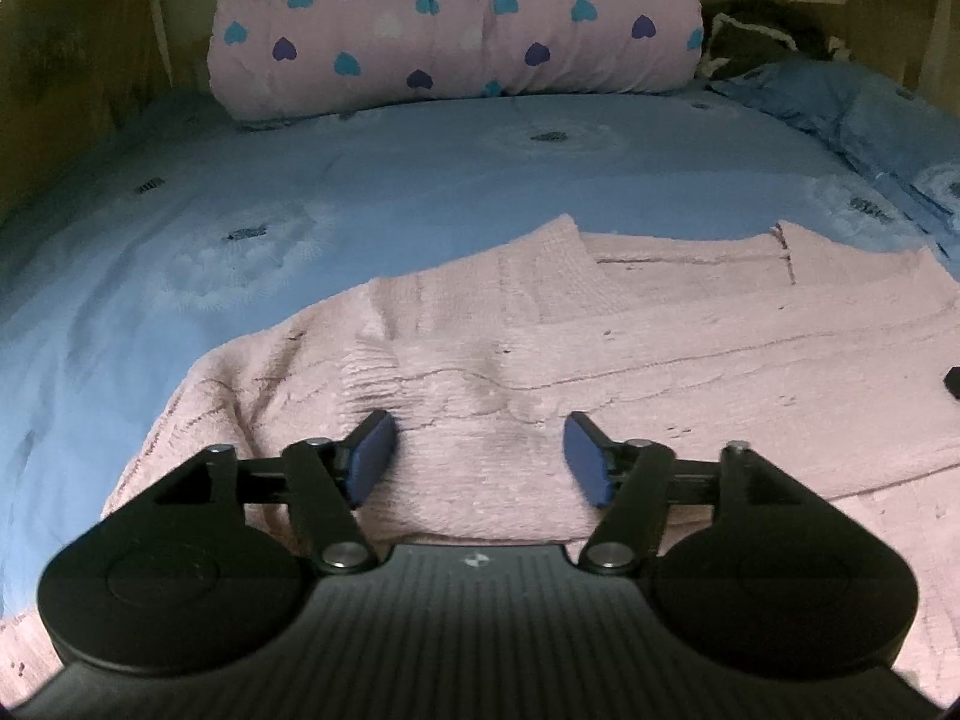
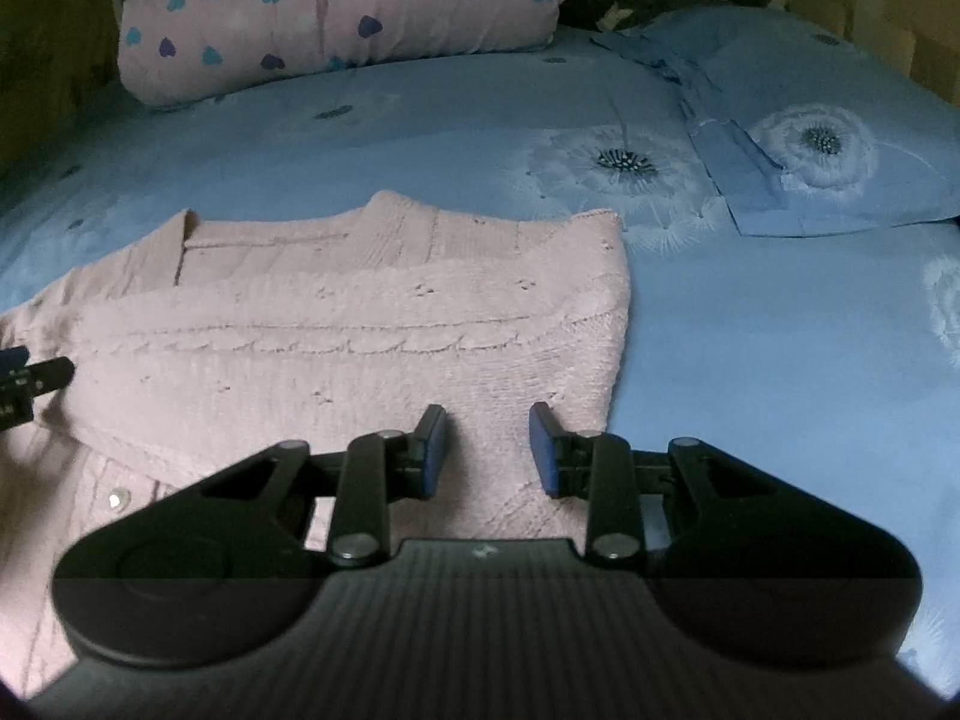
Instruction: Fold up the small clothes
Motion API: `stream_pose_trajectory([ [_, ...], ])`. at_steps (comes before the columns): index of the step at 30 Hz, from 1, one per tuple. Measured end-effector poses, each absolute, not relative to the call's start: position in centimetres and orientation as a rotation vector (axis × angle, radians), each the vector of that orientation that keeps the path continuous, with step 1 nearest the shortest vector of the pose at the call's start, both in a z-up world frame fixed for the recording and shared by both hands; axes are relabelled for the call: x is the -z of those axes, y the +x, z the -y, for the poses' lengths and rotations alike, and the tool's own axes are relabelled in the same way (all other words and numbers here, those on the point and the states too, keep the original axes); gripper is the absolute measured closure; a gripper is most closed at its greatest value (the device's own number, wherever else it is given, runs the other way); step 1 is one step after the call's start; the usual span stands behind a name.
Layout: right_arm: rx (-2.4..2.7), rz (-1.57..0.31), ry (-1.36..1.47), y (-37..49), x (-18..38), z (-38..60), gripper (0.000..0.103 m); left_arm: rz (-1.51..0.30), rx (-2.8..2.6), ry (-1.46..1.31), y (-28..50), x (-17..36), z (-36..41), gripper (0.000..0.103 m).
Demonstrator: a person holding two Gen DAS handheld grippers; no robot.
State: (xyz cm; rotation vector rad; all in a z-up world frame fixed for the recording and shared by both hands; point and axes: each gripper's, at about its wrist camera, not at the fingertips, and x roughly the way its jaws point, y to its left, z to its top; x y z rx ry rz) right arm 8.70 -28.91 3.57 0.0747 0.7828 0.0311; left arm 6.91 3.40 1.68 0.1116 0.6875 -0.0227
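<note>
cardigan: pink knit cardigan (image 2: 360,324) lies flat on the bed (image 2: 750,360), near edge, pads of both grippers low over it.
progress: looks partly folded; a knit panel lies doubled over the body, right edge straight. Collar end and the buttoned strip (image 2: 117,498) still exposed, so more folds left, I'd judge.
axis: long axis runs left-right across both views; neckline toward the heart-print duvet (image 2: 336,18).
left gripper (image 1: 480,456): spread wide, nothing between the pads.
right gripper (image 2: 487,450): narrower gap, knit visible through it, not pinched.
beyond: blue pillow (image 2: 828,138) on the right.

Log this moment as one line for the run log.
stage: mid-fold | pink knit sweater: partly folded on blue bedsheet | left gripper: open above sweater | right gripper: open
</note>
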Motion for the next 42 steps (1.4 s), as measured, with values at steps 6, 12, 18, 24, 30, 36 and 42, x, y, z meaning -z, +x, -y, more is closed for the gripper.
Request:
stream_pose_trajectory([
  [6, -0.048, -0.785, 0.125, 8.8, -3.9, 29.6, 0.063, -0.706, 0.048, 0.124, 6.1, -2.3, -3.1, 0.024],
  [12, -0.054, -0.762, 0.153, 7.8, -5.1, 29.6, 0.059, -0.719, 0.073, 0.074, 4.0, -4.4, -4.3, 0.019],
  [18, -0.077, -0.717, 0.199, 5.1, -7.1, 29.3, 0.047, -0.714, 0.027, 0.020, 1.5, -7.4, -7.4, 0.019],
  [24, -0.145, -0.713, 0.159, 1.5, -8.1, 27.6, 0.045, -0.696, -0.022, 0.072, -1.8, -10.6, -11.3, 0.018],
  [30, -0.180, -0.687, 0.135, -2.3, -9.2, 26.5, 0.045, -0.701, -0.083, 0.072, -4.5, -12.8, -15.6, 0.017],
  [36, -0.197, -0.695, 0.127, -5.4, -9.0, 25.8, 0.045, -0.735, -0.084, 0.147, -6.9, -13.1, -17.9, 0.015],
  [42, -0.205, -0.745, 0.127, -7.4, -7.4, 25.1, 0.045, -0.771, -0.087, 0.161, -8.4, -11.4, -20.2, 0.011],
])
